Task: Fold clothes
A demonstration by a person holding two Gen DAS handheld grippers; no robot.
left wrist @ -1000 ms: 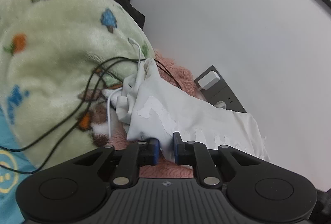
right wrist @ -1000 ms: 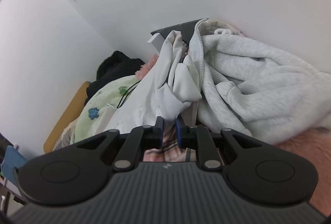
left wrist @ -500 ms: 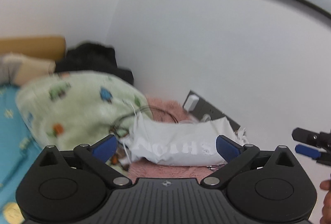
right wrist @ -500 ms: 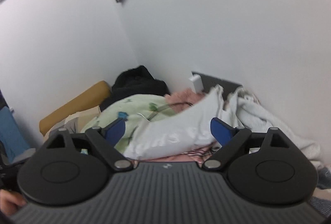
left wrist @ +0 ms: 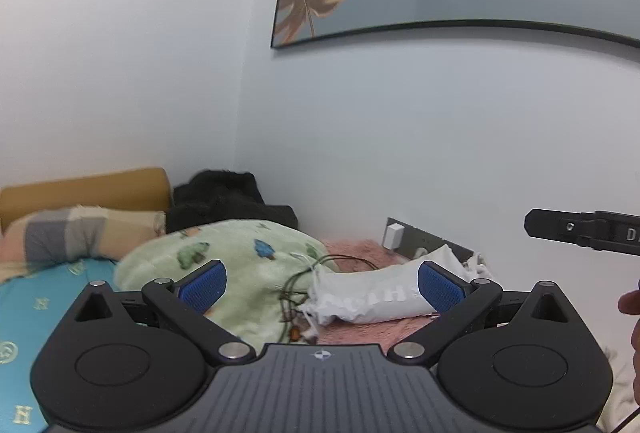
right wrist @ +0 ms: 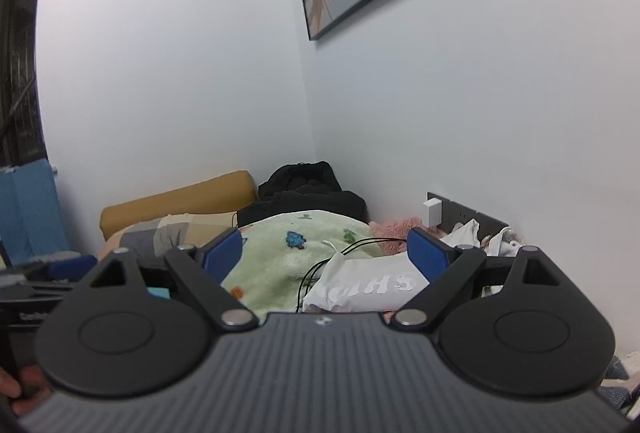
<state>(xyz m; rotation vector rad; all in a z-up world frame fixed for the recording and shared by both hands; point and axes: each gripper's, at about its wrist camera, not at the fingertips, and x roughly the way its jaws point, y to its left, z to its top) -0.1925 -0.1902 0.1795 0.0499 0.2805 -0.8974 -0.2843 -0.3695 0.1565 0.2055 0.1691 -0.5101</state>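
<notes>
A folded white garment with white lettering [left wrist: 368, 299] lies on the pink fuzzy bedding by the wall; it also shows in the right wrist view [right wrist: 368, 287]. My left gripper [left wrist: 320, 285] is open and empty, held back from and above the garment. My right gripper [right wrist: 324, 253] is open and empty, also held back from it. The right gripper's body shows at the right edge of the left wrist view [left wrist: 580, 233]. More white clothing [right wrist: 468, 235] lies crumpled behind the folded piece by the wall.
A green patterned fleece blanket [left wrist: 224, 265] lies left of the garment with black and white cables [left wrist: 316, 269] across it. A black garment [left wrist: 228, 201], a checked pillow [left wrist: 72, 233] and a tan headboard [right wrist: 176, 201] are behind. A wall socket with a white charger [right wrist: 434, 213] is near the garment.
Both grippers were shut on the white garment a second ago; they have opened, let it go and pulled back and up. The garment now lies folded on the bed.
</notes>
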